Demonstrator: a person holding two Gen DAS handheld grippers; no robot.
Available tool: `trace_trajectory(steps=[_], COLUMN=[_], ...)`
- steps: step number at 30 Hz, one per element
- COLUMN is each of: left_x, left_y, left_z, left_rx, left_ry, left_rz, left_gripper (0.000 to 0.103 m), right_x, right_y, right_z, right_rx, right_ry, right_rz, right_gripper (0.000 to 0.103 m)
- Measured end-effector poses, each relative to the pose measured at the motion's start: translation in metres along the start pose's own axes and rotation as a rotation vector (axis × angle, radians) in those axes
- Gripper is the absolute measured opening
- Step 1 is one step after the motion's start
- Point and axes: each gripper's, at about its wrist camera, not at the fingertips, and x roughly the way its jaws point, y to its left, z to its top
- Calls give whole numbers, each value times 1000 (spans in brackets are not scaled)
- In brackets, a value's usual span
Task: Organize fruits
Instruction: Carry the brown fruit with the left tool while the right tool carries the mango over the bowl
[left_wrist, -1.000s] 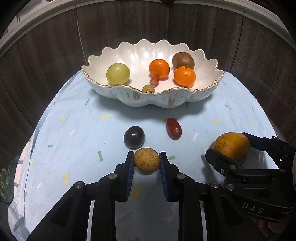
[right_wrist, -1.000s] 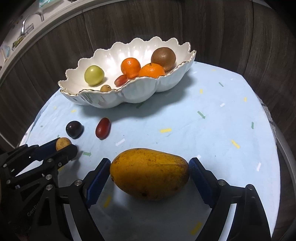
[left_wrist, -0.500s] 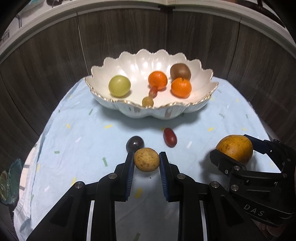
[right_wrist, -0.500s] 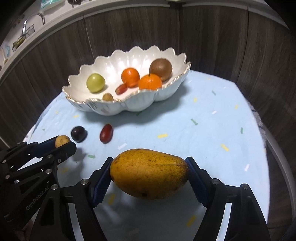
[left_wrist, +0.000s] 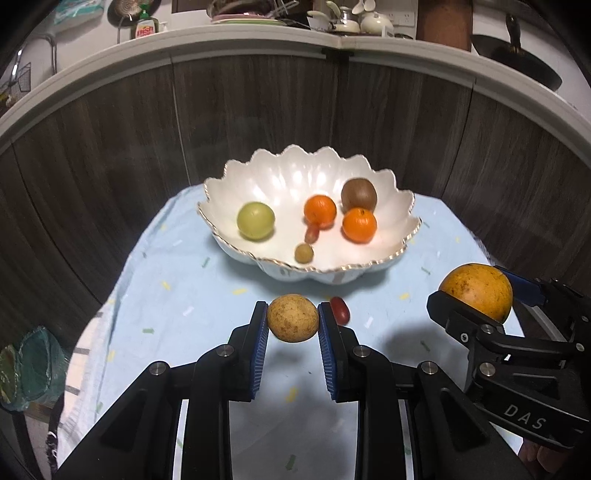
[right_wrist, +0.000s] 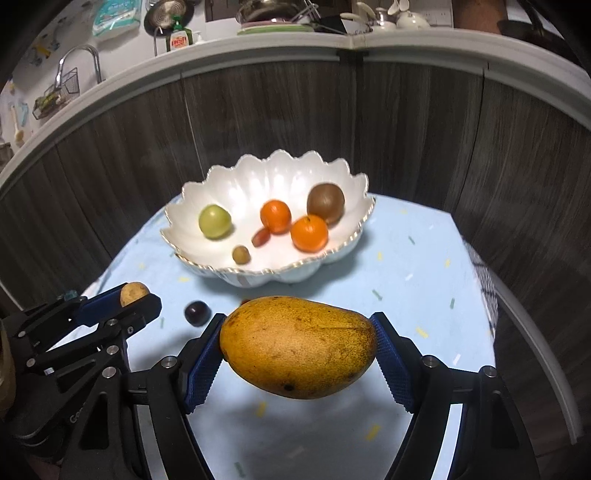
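Left gripper: jaws nearly shut, pinching a small round brown fruit, clear of the table. Right gripper: jaws wide, clamped end to end on the mango, also off the cloth. Bowl sits at frame centre, above both loads.

Risks, as judged: the mango is held by its tapered ends and may pivot or slip out. Dropped in from too high, either fruit could knock the oranges. Red fruit and dark plum remain on the table.
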Motion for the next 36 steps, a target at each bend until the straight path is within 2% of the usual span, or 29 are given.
trace_trajectory(steps=[6,21,36], left_x=[-2,4,54], left_y=[16,36,49], left_z=[21,81,131], left_rx=[-18,63,121], left_ry=[-8,-63,-34], left_rz=[-9,-63,-92], left_gripper=[27,27,27], right_x=[-7,1,39], right_y=[12,25,18], right_z=[19,72,111], right_rx=[-16,-39,-30], right_ry=[-25,-72,-62], right_rz=[-6,-39,-95], right_gripper=[77,77,77])
